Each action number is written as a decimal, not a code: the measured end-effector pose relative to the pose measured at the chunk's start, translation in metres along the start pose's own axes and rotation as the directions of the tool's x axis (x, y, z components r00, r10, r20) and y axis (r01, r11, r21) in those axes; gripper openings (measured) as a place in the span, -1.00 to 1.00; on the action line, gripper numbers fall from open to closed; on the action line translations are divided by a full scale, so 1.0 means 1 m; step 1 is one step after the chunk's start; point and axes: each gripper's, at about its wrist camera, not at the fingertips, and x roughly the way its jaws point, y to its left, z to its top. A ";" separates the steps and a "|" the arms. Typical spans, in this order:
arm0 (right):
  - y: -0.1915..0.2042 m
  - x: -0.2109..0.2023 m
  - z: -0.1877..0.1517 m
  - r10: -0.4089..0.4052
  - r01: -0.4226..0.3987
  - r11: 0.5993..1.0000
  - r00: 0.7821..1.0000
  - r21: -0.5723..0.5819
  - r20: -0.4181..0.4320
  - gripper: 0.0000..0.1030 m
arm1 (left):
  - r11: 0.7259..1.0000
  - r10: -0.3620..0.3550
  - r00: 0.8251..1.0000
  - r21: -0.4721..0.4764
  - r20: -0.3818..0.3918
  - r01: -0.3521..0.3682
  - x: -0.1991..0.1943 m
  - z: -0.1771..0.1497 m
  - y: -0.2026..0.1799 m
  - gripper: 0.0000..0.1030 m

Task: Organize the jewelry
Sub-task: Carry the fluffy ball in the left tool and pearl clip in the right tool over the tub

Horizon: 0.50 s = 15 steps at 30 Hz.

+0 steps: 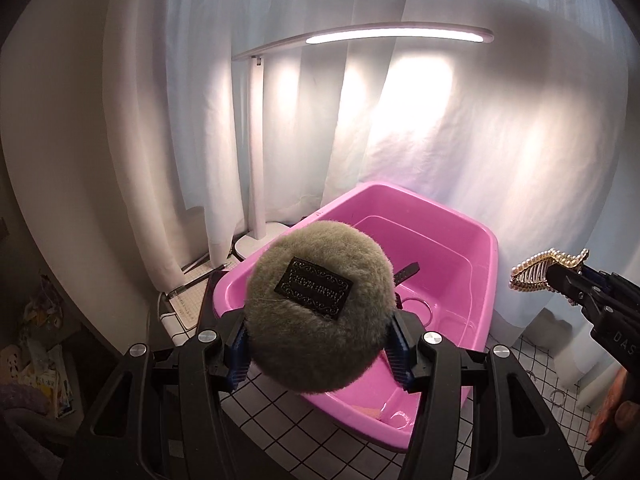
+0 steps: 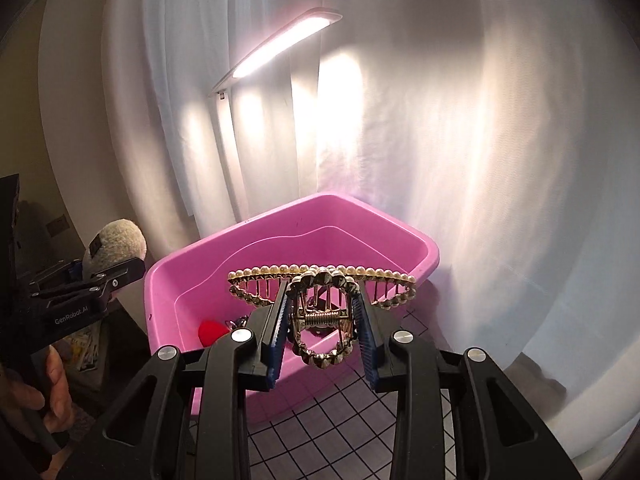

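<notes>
Left gripper [image 1: 320, 344] clamps a pompom [image 1: 318, 304], right gripper [image 2: 322, 332] a clip [image 2: 322, 300]; best release both low inside the bin [image 2: 416, 248].

From my left camera I see a bright pink plastic tub [image 1: 472, 240] on a white table cover [image 1: 304, 436] ruled with a thin black grid. My left gripper [image 1: 318, 346] is black with blue ribbed pads, and it holds a fuzzy grey-green puff [image 1: 316, 304] bearing a black label with pale ornate trim. My right gripper [image 2: 323, 322], same black and blue, holds a gold hair claw [image 2: 322, 280] edged with cream pearls. A red item [image 2: 214, 332] lies inside the tub. The curtain [image 2: 460, 140] behind is white.
</notes>
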 end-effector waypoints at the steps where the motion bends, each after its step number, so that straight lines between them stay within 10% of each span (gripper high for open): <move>1: 0.003 0.007 0.004 0.005 -0.005 1.000 1.000 -0.002 -0.011 -0.41 | 1.000 0.000 1.000 -0.006 -0.006 0.000 0.006 0.002 0.004 0.03; 15: 0.015 0.123 0.031 0.018 -0.027 0.999 0.979 -0.043 -0.201 -0.41 | 1.000 -0.002 0.988 -0.004 -0.152 0.002 0.093 0.015 0.007 0.04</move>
